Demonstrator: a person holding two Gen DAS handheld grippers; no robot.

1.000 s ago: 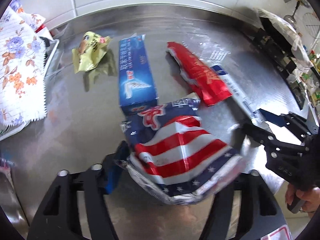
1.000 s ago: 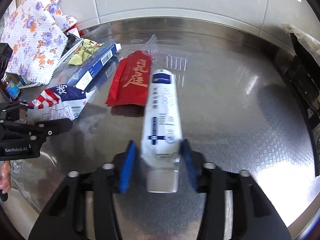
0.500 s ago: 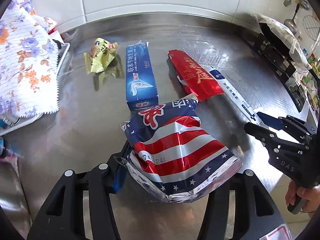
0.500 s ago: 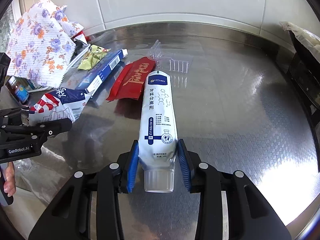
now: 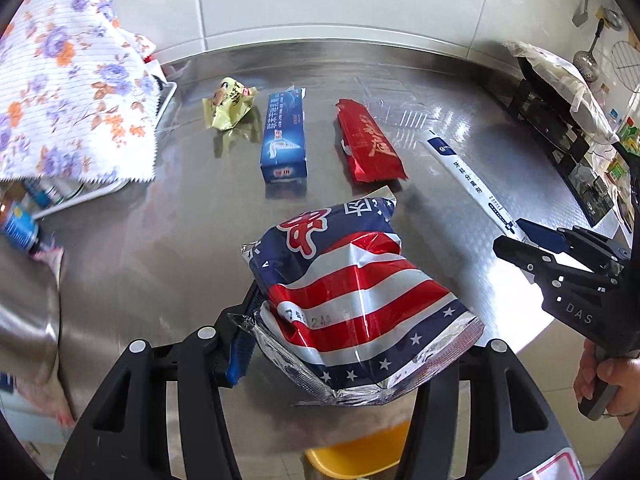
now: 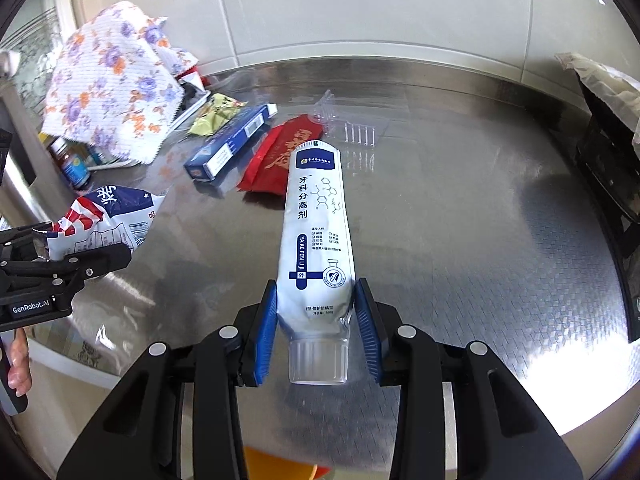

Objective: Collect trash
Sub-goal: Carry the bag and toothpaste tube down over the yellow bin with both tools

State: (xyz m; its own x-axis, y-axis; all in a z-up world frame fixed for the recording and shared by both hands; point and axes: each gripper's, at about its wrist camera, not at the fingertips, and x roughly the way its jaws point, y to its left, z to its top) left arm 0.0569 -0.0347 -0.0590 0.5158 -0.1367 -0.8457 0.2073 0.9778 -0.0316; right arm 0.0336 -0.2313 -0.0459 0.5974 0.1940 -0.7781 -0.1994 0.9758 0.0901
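Observation:
My left gripper (image 5: 352, 344) is shut on a stars-and-stripes snack bag (image 5: 356, 296) and holds it above the steel table's front edge; the bag also shows in the right wrist view (image 6: 108, 220). My right gripper (image 6: 318, 320) is shut on a white tube (image 6: 316, 236) near its clear cap, lifted over the table; the tube also shows in the left wrist view (image 5: 468, 180). On the table lie a red wrapper (image 5: 370, 148), a blue toothpaste box (image 5: 284, 140), a yellow-green wrapper (image 5: 228, 104) and a clear plastic tray (image 6: 352, 128).
A floral cloth (image 5: 72, 92) covers a rack at the left, with small bottles (image 6: 74, 164) below it. A black appliance (image 5: 560, 120) stands at the right edge. Something yellow-orange (image 5: 356, 456) sits below the table's front edge.
Both grippers have pulled back toward the table's front edge and risen, carrying the bag and the tube. The items on the table look farther away.

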